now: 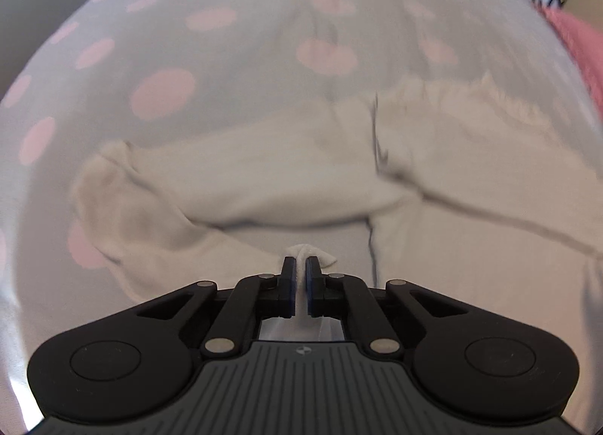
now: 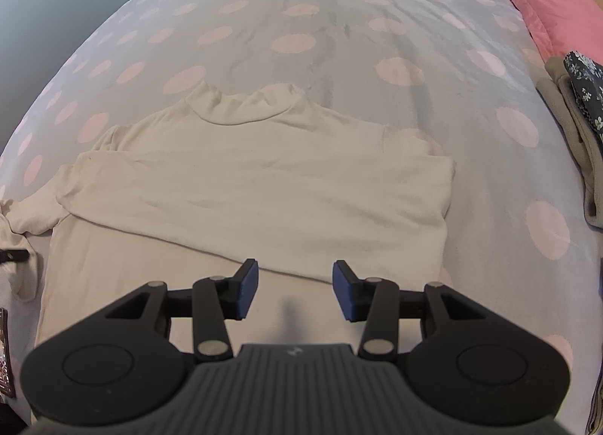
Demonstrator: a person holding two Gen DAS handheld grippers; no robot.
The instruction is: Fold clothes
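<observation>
Left gripper (image 1: 300, 270) is pinched tight on a fold of the cream shirt (image 2: 241, 186), w/ cloth bunched between the pads. Right gripper (image 2: 296, 290) stands half open over the shirt's lower part, nothing in it. Shirt lies flat mid-bed, collar toward the far edge, one sleeve already laid across the chest. Best to lift the pinched bit low and carry it straight over, keeping the edge taut so nothing drags. Pink pillow (image 2: 546, 1) sits at the far right corner of the bedspread (image 2: 339, 20), folded clothes (image 2: 576, 114) by the right edge; both well apart, nothing blocking.
</observation>
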